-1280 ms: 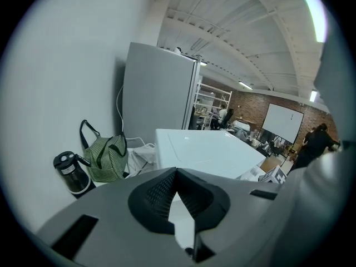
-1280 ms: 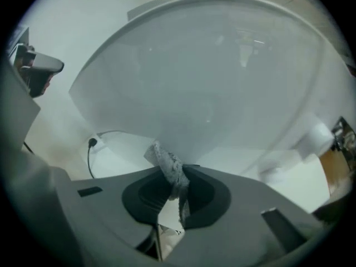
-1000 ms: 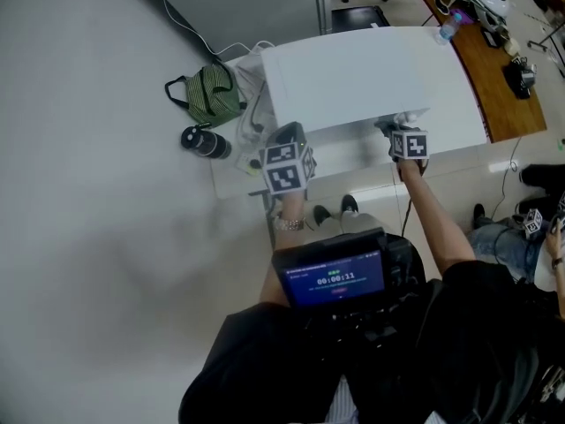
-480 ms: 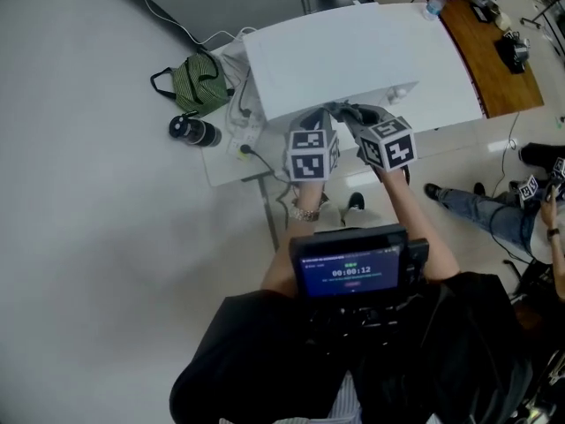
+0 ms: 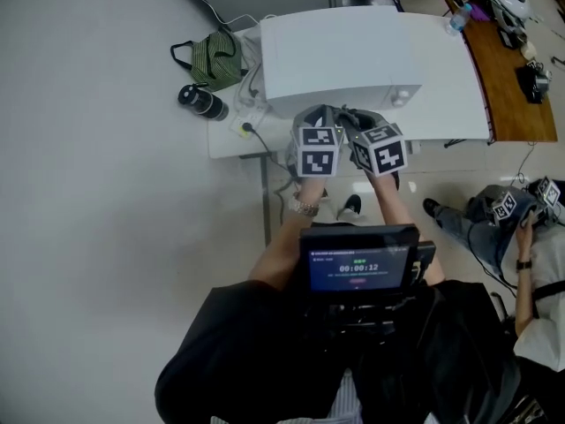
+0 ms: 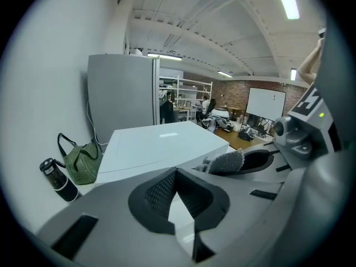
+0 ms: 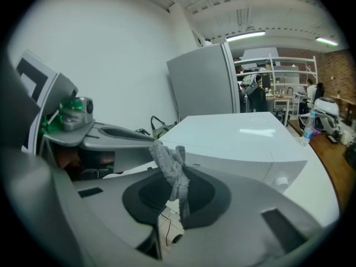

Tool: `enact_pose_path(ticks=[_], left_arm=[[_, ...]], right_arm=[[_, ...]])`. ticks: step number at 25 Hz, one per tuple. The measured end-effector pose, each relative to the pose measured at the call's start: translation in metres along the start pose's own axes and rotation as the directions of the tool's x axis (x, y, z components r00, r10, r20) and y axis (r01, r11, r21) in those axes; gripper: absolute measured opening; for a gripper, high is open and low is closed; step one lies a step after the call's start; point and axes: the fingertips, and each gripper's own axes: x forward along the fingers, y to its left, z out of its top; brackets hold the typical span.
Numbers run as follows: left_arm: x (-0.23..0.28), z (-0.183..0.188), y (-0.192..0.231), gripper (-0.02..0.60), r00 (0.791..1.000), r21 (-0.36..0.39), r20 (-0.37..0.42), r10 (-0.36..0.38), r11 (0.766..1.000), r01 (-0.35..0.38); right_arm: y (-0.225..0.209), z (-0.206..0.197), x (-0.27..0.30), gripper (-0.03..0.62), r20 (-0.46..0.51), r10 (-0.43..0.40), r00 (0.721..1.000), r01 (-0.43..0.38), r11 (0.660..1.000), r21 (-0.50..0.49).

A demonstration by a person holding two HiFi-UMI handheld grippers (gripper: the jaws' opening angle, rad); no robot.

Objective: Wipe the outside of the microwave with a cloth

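A green striped bag (image 5: 214, 60) and a dark bottle (image 5: 202, 102) flank the white microwave (image 5: 340, 51) on the surface (image 5: 231, 140). At its front edge the left tool (image 6: 177, 174) is pinched closed and empty. Beside it, the right tool (image 7: 177, 185) clamps the grey cloth (image 7: 169, 163). A chest screen (image 5: 357, 268) reads 00:00:12.

We wear a black short-sleeved top (image 5: 265, 360) and a metal watch (image 5: 306, 208) on the left wrist. The left gripper (image 6: 177, 199) and right gripper (image 7: 173, 199) are grey, with black pads (image 6: 157, 194); their 2 cubes (image 5: 316, 151) carry black-and-white squares.
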Motion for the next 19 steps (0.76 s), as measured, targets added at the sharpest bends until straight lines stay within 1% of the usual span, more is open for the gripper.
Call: enact_pose_path(ticks=[2,5,9,13,19], left_arm=[[0.003,0.0,-0.003,-0.003,1.0,-0.019,0.006,0.003,1.0,-0.002],[0.009,0.009,-0.01,-0.005,0.999,-0.045,0.02,-0.025,0.999,0.026],[0.012,0.025,-0.016,-0.005,0.998,-0.039,0.041,-0.047,0.998,0.048],[0.012,0.036,-0.014,-0.005,0.997,-0.027,0.057,-0.043,0.999,0.044],[0.01,0.043,0.005,-0.003,0.998,-0.04,0.068,-0.015,0.999,0.018]], right_arm=[[-0.002,-0.002,-0.001,0.048,0.004,-0.009,1.0,0.009,1.0,0.004],[-0.011,0.004,-0.003,0.048,0.019,-0.032,0.999,0.032,0.999,0.009],[-0.018,0.019,-0.006,0.048,0.042,-0.049,0.998,0.049,0.999,0.005],[-0.02,0.034,-0.005,0.048,0.065,-0.045,0.997,0.045,0.999,0.002],[-0.006,0.051,0.002,0.048,0.087,-0.016,0.996,0.018,1.0,-0.025]])
